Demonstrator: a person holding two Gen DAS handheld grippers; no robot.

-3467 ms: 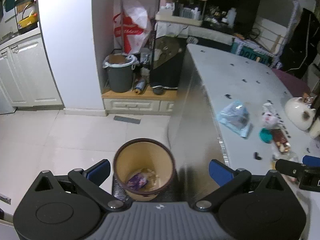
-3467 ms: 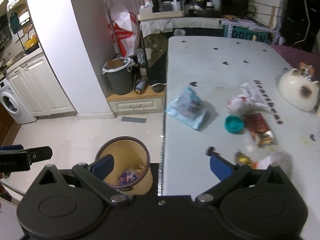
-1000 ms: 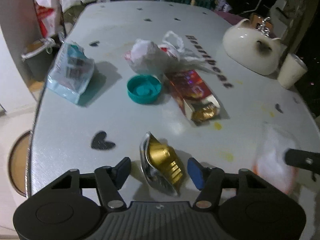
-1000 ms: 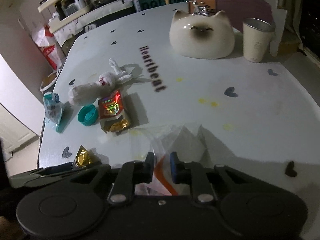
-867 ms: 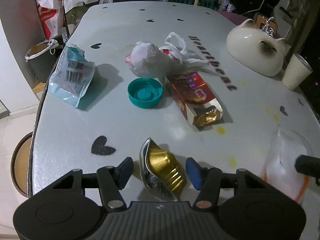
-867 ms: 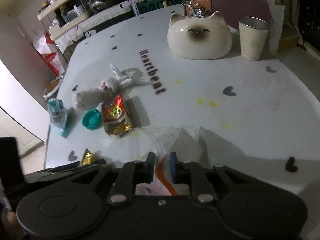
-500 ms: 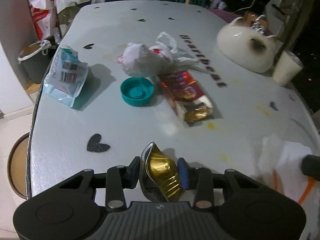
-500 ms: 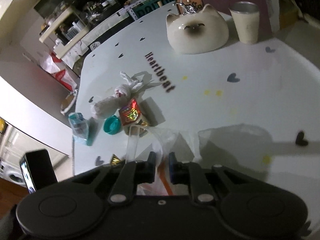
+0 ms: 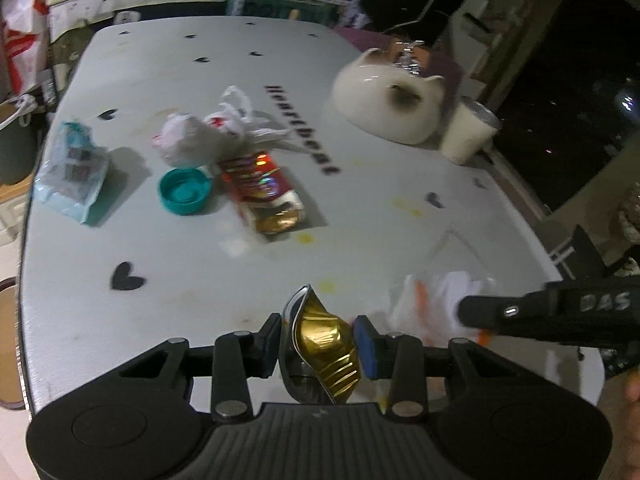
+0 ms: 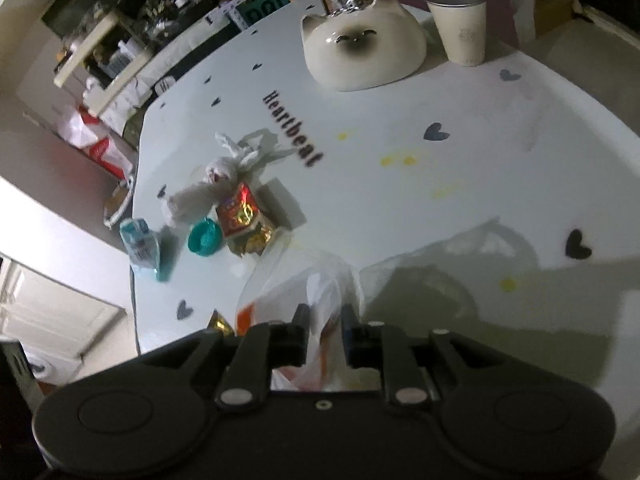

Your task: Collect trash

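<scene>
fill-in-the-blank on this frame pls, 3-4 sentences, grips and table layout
1. The left gripper is shut on a crumpled ____ foil wrapper.
2. The right gripper pinches a thin clear plastic ____ with orange print.
3. The round teal plastic lid lies between the pale blue pouch and the ____ snack packet with a gold end.
4. The cream paper cup stands ____ beside the white cat-faced ceramic dome.

Missing words: gold; bag; red; upright
</scene>
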